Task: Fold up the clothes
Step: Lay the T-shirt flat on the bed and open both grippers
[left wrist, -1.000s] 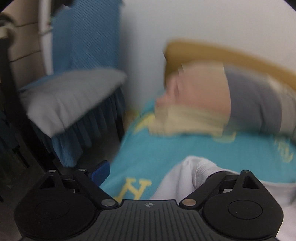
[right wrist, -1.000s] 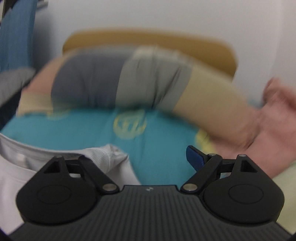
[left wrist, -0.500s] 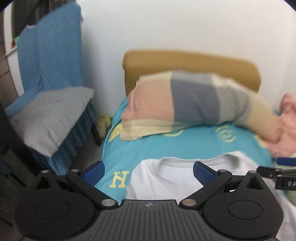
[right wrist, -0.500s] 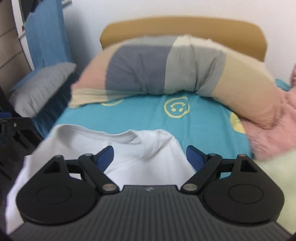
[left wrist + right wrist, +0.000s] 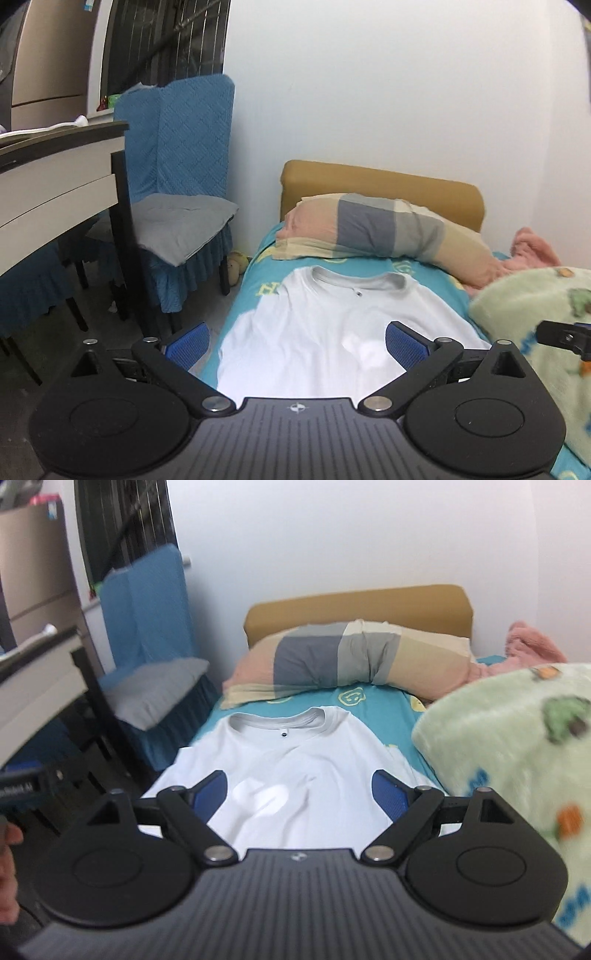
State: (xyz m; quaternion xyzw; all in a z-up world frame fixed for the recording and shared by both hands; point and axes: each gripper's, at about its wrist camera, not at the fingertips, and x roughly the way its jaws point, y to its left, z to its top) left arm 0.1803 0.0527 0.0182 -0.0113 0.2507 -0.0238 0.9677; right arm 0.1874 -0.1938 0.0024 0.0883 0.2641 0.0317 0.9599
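A white T-shirt (image 5: 325, 325) (image 5: 291, 764) lies spread flat on the teal bed sheet (image 5: 255, 284), collar toward the pillow. My left gripper (image 5: 295, 341) hovers above the shirt's lower part, open, nothing between its blue pads. My right gripper (image 5: 299, 792) also stands open over the shirt, empty. The right gripper's tip (image 5: 561, 338) shows at the right edge of the left wrist view. In the right wrist view the left gripper's body (image 5: 22, 784) shows at the far left, with a hand (image 5: 7, 864) below it.
A patchwork pillow (image 5: 380, 230) (image 5: 351, 657) lies against the mustard headboard (image 5: 380, 184). A pale green blanket (image 5: 535, 306) (image 5: 517, 757) and pink fabric (image 5: 532, 646) crowd the bed's right side. Left of the bed stand a blue-covered chair (image 5: 184, 177) and a desk (image 5: 55, 177).
Both grippers have pulled back and up from the pillow end. The shirt, bunched near the jaws a second ago, now lies spread out flat with both grippers open.
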